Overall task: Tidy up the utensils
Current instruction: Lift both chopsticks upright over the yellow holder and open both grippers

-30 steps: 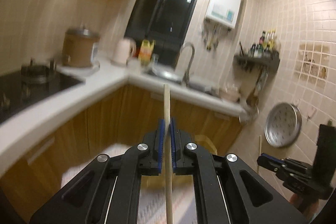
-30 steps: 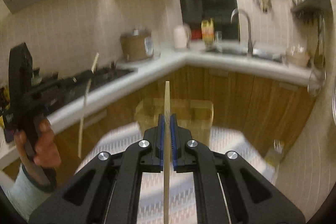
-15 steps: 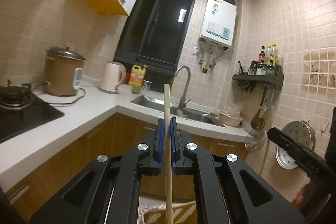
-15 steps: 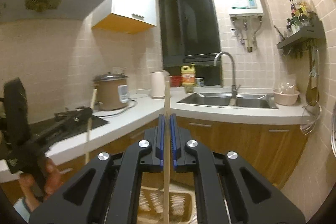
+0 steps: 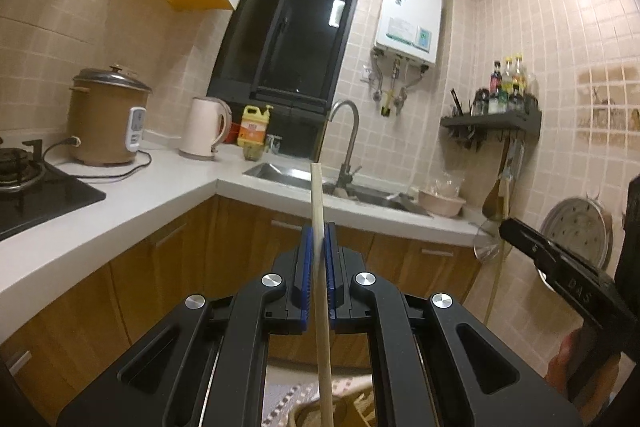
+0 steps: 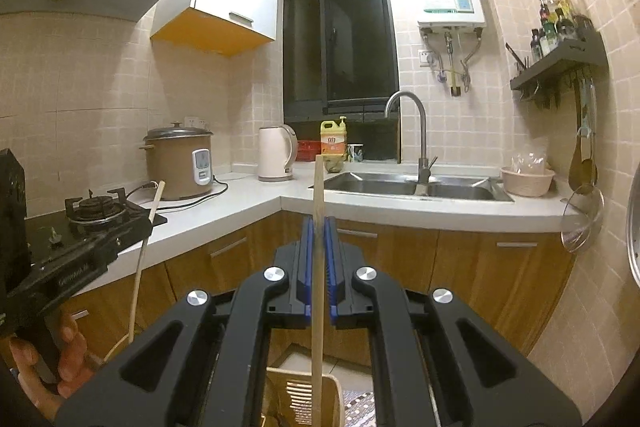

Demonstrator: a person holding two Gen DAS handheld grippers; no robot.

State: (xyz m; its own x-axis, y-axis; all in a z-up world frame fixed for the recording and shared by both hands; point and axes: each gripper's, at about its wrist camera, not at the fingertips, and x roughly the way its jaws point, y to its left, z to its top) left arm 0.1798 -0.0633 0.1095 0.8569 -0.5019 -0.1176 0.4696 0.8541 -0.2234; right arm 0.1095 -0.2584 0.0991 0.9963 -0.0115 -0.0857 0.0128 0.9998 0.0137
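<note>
My left gripper (image 5: 319, 227) is shut on a pale wooden chopstick (image 5: 320, 267) that stands upright between the blue pads. My right gripper (image 6: 319, 223) is shut on a second wooden chopstick (image 6: 318, 267), also upright. Both are held in the air in front of the kitchen counter. In the right wrist view the left gripper (image 6: 132, 231) shows at the left with its chopstick (image 6: 144, 255). In the left wrist view the right gripper (image 5: 560, 259) shows at the right. A wooden basket (image 6: 304, 399) lies below on the floor.
A white L-shaped counter (image 6: 248, 203) carries a gas hob (image 6: 96, 207), a brown rice cooker (image 6: 178, 163), a kettle (image 6: 276, 153), a yellow bottle (image 6: 333, 141) and a steel sink (image 6: 408, 183) with tap. A wall shelf (image 6: 560, 59) with hanging utensils is at the right.
Both grippers have risen and tilted up from the floor and basket toward the counter and wall. Each still grips its chopstick.
</note>
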